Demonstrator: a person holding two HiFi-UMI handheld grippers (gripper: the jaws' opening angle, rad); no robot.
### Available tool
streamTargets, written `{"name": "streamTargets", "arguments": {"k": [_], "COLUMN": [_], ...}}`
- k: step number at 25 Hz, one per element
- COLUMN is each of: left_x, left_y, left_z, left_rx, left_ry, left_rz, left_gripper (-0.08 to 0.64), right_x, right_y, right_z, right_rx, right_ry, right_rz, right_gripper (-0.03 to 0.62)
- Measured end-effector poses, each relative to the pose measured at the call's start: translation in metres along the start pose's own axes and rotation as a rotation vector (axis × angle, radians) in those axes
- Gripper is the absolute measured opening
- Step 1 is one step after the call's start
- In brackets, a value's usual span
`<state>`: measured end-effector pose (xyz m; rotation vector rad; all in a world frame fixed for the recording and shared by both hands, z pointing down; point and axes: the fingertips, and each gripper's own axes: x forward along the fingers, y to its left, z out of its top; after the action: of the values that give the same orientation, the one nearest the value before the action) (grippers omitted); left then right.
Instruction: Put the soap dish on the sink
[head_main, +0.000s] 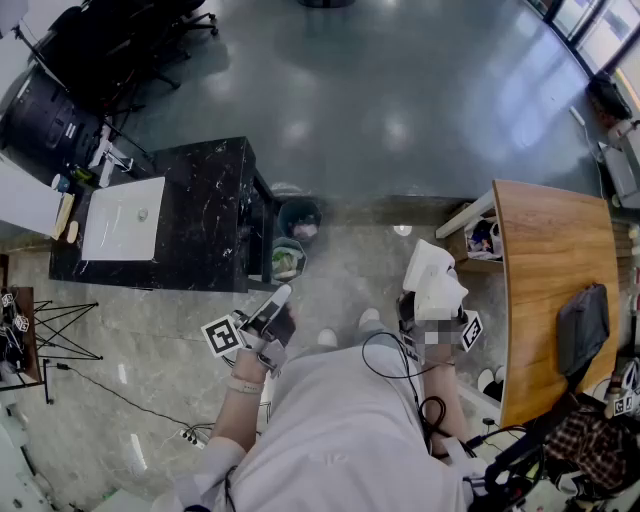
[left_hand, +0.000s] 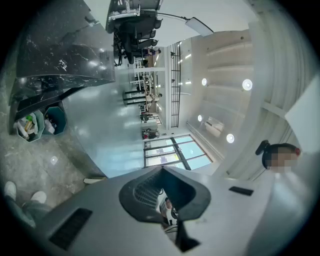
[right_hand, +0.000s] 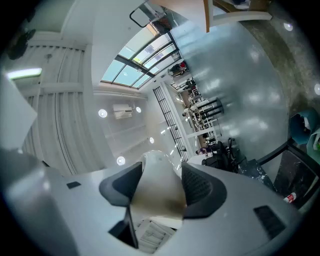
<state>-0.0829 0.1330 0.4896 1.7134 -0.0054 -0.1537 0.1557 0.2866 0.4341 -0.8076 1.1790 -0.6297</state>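
In the head view the white soap dish (head_main: 436, 281) is held up in front of the person, with my right gripper (head_main: 426, 304) shut on it. The right gripper view shows the soap dish (right_hand: 158, 194) wedged between the two dark pads (right_hand: 199, 189), and that gripper (right_hand: 160, 176) points up toward the ceiling. The white sink (head_main: 108, 236) is set in a black marble counter (head_main: 212, 208) at the far left, well away from both grippers. My left gripper (head_main: 277, 299) points toward the counter. In its own view the left gripper (left_hand: 162, 171) is shut, with its jaw tips touching and nothing held.
Two bins (head_main: 299, 219) (head_main: 287, 261) stand by the counter's right end on the floor. A curved wooden table (head_main: 550, 290) is at the right, with a dark pouch (head_main: 581, 327) on it. Small items lie left of the sink (head_main: 66, 215). Black office chairs (head_main: 100, 45) stand behind.
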Motion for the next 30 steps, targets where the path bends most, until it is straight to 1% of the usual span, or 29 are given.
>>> {"name": "streamTargets", "arguments": {"k": [3, 6, 9, 13, 18, 22, 27, 30], "left_x": [0.005, 0.019, 0.038, 0.073, 0.117, 0.144, 0.168, 0.172], "left_y": [0.009, 0.017, 0.027, 0.044, 0.059, 0.065, 0.060, 0.054], "left_z": [0.008, 0.020, 0.036, 0.064, 0.108, 0.142, 0.177, 0.189], "left_rx": [-0.004, -0.013, -0.015, -0.009, 0.005, 0.014, 0.019, 0.048], "left_ry": [-0.005, -0.018, -0.039, -0.087, -0.178, -0.262, -0.386, -0.466], "left_rz": [0.012, 0.021, 0.035, 0.056, 0.085, 0.110, 0.146, 0.198], "left_gripper": [0.006, 0.007, 0.007, 0.008, 0.008, 0.008, 0.007, 0.008], "right_x": [0.010, 0.025, 0.046, 0.089, 0.152, 0.206, 0.284, 0.324], "right_y": [-0.010, -0.025, -0.045, -0.074, -0.108, -0.145, -0.183, -0.208], "right_z": [0.004, 0.017, 0.035, 0.066, 0.106, 0.127, 0.136, 0.130], "right_rx": [0.008, 0.019, 0.039, 0.064, 0.099, 0.149, 0.224, 0.289], "right_ry": [0.005, 0.009, 0.023, 0.065, 0.151, 0.228, 0.343, 0.424], "right_rz": [-0.002, -0.010, -0.017, -0.018, -0.024, -0.049, -0.082, -0.110], "right_gripper": [0.259, 0.259, 0.259, 0.259, 0.259, 0.259, 0.259, 0.259]}}
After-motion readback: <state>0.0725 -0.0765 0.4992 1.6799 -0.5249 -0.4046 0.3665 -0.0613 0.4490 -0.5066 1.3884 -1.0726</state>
